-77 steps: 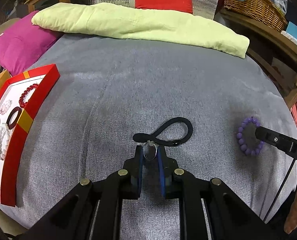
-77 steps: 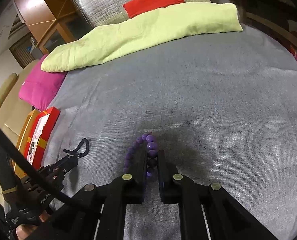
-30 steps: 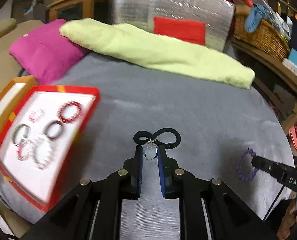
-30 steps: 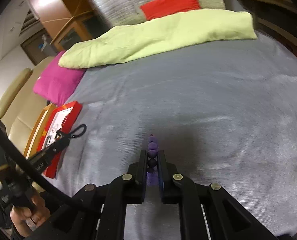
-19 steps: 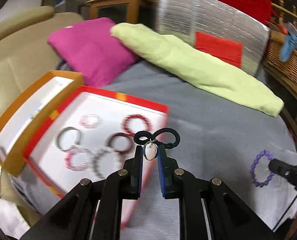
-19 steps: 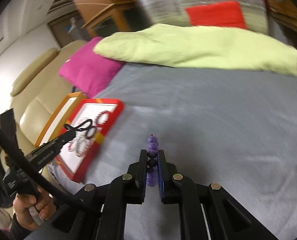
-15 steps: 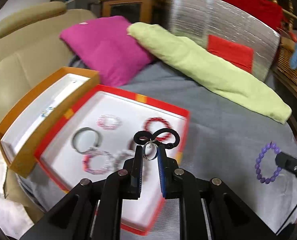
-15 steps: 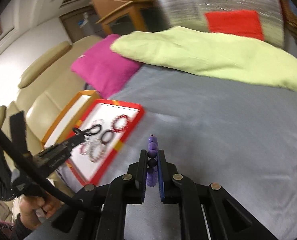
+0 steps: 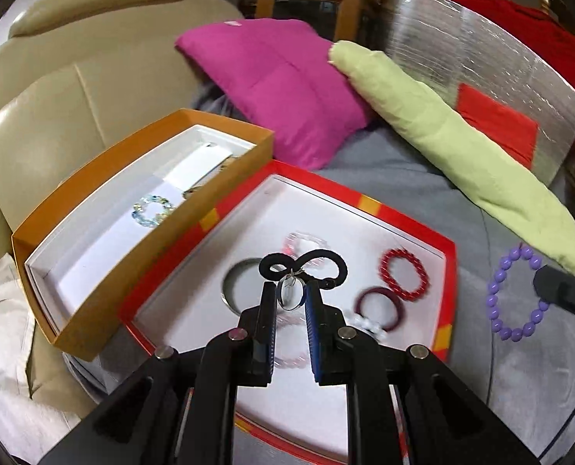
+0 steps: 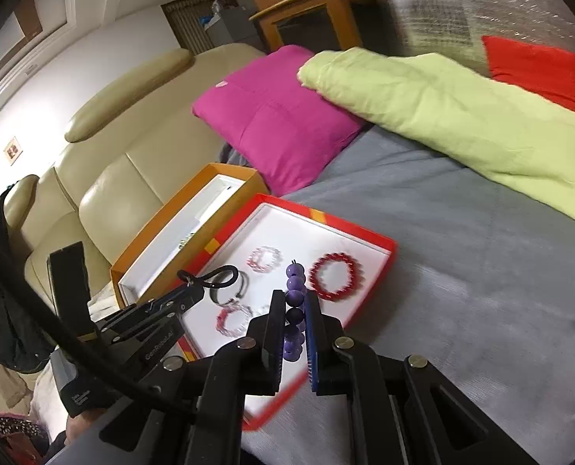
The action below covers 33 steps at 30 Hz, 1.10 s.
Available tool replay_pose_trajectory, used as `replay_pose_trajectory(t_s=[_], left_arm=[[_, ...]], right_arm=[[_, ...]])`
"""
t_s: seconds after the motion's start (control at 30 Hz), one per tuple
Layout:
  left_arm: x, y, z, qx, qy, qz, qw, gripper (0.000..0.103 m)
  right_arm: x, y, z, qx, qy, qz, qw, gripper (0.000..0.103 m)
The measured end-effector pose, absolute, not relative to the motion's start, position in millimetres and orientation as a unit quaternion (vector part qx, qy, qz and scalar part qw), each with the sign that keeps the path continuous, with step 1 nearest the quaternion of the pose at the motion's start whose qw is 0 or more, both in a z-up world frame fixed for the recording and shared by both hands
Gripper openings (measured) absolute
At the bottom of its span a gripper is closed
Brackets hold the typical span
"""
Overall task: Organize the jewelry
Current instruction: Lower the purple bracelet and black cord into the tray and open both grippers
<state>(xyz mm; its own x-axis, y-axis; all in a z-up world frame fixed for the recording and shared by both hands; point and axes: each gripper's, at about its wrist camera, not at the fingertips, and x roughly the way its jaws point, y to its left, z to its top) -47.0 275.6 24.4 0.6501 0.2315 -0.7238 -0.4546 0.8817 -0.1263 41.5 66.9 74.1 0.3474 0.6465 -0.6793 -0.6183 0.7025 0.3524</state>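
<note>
The left gripper [image 9: 290,297] angles downward, its two black fingers with blue pads nearly together, pinching a small clear pendant on a looped black cord. In the right wrist view, the same tool reaches in from the lower left, with part of a hand [image 10: 80,428] visible at its grip. The right gripper [image 10: 294,312] also tilts downward, its jaws closed to a narrow gap, clamping a purple bead bracelet held edge-on between the pads.
</note>
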Motion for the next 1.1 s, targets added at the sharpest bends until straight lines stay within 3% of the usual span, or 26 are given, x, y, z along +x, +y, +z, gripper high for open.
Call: replay_pose_trajectory(t_s=[0.3,0.77,1.1], left_arm=[[-30,300,18,-0.187,0.372,0.123,0.901,0.015],[5,292,-25,-0.128,0.439,0.129,0.880,0.015],[9,293,-38,-0.119,0.455,0.130,0.873,0.015]], right_arm=[[75,115,43,0.031,0.461,0.405,0.789,0.010],[125,143,-18,0.030,0.517,0.374,0.769,0.010],[134,155,-32,0.008,0.525,0.359,0.772,0.010]])
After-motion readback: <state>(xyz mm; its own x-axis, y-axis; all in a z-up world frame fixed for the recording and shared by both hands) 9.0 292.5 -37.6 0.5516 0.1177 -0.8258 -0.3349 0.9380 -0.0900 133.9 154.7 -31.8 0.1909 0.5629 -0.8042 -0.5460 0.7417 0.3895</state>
